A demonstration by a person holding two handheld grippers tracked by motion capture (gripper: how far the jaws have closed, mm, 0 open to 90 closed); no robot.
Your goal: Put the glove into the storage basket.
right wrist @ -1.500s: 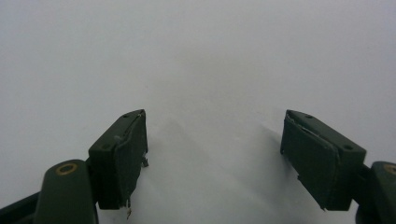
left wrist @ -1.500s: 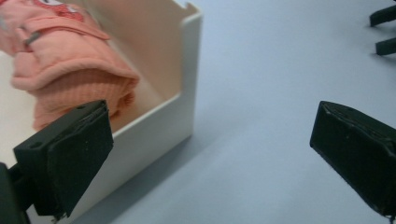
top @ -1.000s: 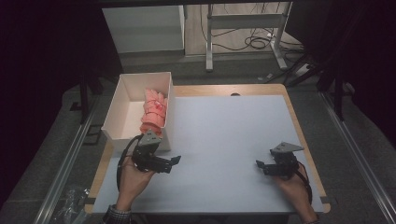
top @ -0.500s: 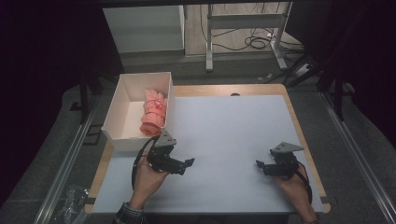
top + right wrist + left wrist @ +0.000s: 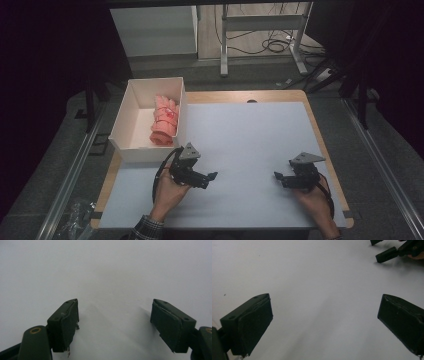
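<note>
Table (image 5: 250, 95): wooden top, almost wholly covered by a pale mat.
Mat (image 5: 250, 145): flat and smooth; both grippers are over its near half.
Box (image 5: 131, 105): white, open-topped, at the table's far left corner, its near wall just beyond the left gripper.
Roll (image 5: 165, 120): pink cloth bundle lying inside the box against its right wall, long axis running from far to near. It is beyond and slightly left of the left gripper, apart from it with the box wall between, and well apart from the right gripper.
Left hand (image 5: 167, 192): comes in from the bottom edge, checked cuff at the wrist, wrapped around the gripper body.
Right hand (image 5: 312, 197): at the near right of the mat, holding its gripper low.
Left gripper (image 5: 212, 176): released; jaws stand wide apart with bare mat between them in the left gripper view (image 5: 324, 325). It points right, toward the other gripper.
Right gripper (image 5: 276, 176): released; jaws stand wide with bare mat between them in the right gripper view (image 5: 115, 322). It points left across the mat.
Gap between grippers: tips face each other, apart, nothing between.
</note>
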